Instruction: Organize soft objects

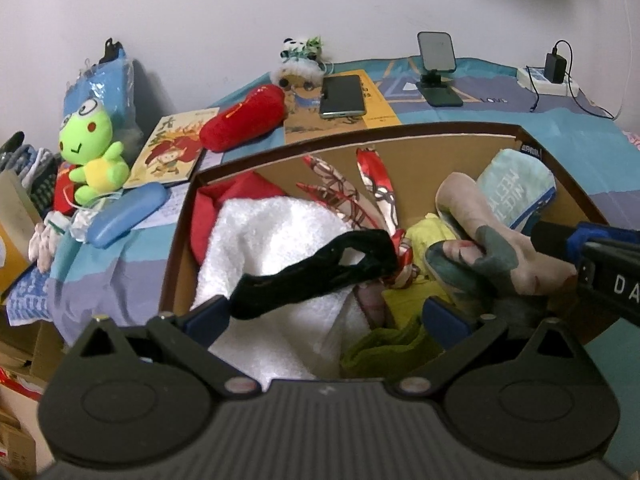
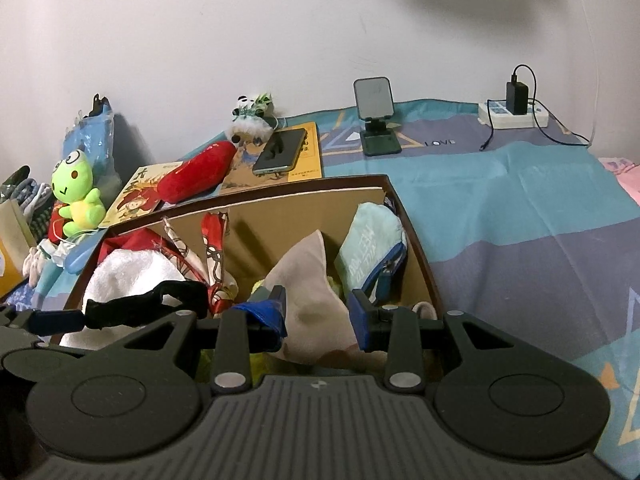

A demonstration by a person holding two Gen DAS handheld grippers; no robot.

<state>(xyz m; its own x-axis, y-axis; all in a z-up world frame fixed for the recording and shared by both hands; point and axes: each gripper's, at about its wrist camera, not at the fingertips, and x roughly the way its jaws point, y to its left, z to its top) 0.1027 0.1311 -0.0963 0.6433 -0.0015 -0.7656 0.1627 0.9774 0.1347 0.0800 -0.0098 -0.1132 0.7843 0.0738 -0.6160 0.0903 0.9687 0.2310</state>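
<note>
From the left wrist we see our left gripper point(image 1: 326, 314) over the box point(image 1: 176, 248), its jaws spread wide. A black band point(image 1: 316, 270) touches the left pad point(image 1: 208, 316) and arches across the white towel point(image 1: 264, 240); we cannot tell whether anything is pinched. To the right, a beige sock point(image 1: 500, 248) hangs from our right gripper point(image 1: 576, 276) inside the box. A frog plush point(image 1: 92, 152) sits outside on the bedspread point(image 1: 520, 112).

From the right wrist, our right gripper point(image 2: 318, 312) clenches the sock point(image 2: 308, 292) between its blue pads, above the box point(image 2: 416, 240). The band point(image 2: 148, 304) stretches from the left gripper's finger point(image 2: 56, 320) at the left edge. A mint pouch point(image 2: 372, 240) leans in the box's right corner.
</note>
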